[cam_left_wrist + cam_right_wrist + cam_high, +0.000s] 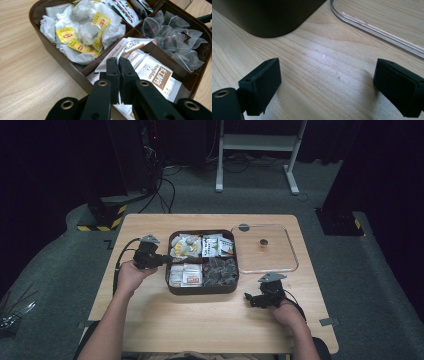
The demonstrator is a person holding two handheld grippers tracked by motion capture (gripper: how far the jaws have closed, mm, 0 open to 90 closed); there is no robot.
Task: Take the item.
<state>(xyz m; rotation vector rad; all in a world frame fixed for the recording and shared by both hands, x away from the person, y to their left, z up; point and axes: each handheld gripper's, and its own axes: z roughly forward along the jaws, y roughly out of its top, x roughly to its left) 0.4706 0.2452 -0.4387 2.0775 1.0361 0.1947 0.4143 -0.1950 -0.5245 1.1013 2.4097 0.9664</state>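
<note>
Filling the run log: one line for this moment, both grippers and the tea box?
left gripper: shut, over sachets | right gripper: open, on table | tea box: open | lid: beside box

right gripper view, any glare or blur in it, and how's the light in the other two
Right gripper view: a soft glare patch on the bare table, bright streaks along the clear lid edge, jaws slightly soft. High view: table lit, surroundings very dark, tea box contents small. Left gripper view: evenly lit, sharp on the sachets, shut left gripper dark.
</note>
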